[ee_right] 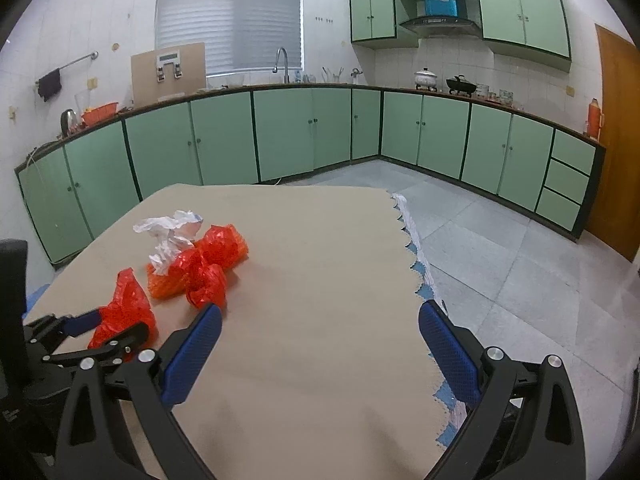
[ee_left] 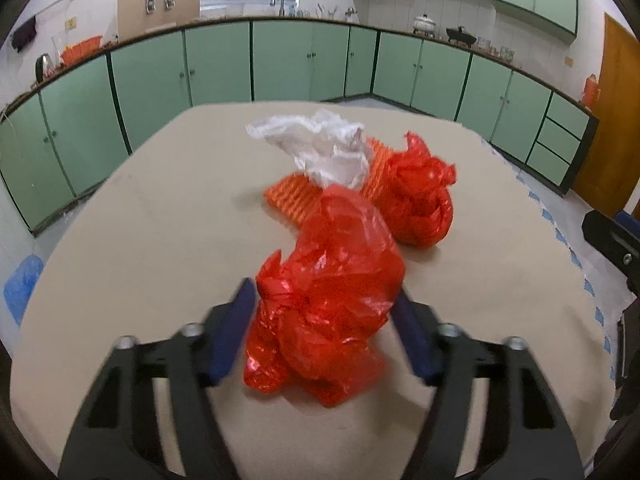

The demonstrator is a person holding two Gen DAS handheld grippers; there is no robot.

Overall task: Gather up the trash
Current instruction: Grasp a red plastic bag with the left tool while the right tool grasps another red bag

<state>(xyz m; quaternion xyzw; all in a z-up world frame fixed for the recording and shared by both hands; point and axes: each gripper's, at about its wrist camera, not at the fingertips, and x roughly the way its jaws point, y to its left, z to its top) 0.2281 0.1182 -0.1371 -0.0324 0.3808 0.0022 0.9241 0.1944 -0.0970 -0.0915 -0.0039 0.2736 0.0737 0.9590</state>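
A crumpled red plastic bag (ee_left: 324,300) lies on the tan table (ee_left: 140,220), near the front. My left gripper (ee_left: 323,294) straddles it, and both blue pads touch its sides. The right wrist view shows the same bag (ee_right: 124,308) between the left gripper's (ee_right: 116,320) fingers. Beyond it lie an orange foam net (ee_left: 296,198), a white crumpled bag (ee_left: 320,148) and a second red bag (ee_left: 416,200). My right gripper (ee_right: 320,310) is open over bare tabletop (ee_right: 320,240), to the right of the pile (ee_right: 216,252), with nothing between its fingers.
The table's scalloped right edge (ee_right: 416,264) drops to a grey tiled floor (ee_right: 500,248). Green cabinets (ee_right: 288,132) line the far walls under a counter with a sink tap (ee_right: 282,60) and pots. A brown door (ee_right: 616,140) stands at the right.
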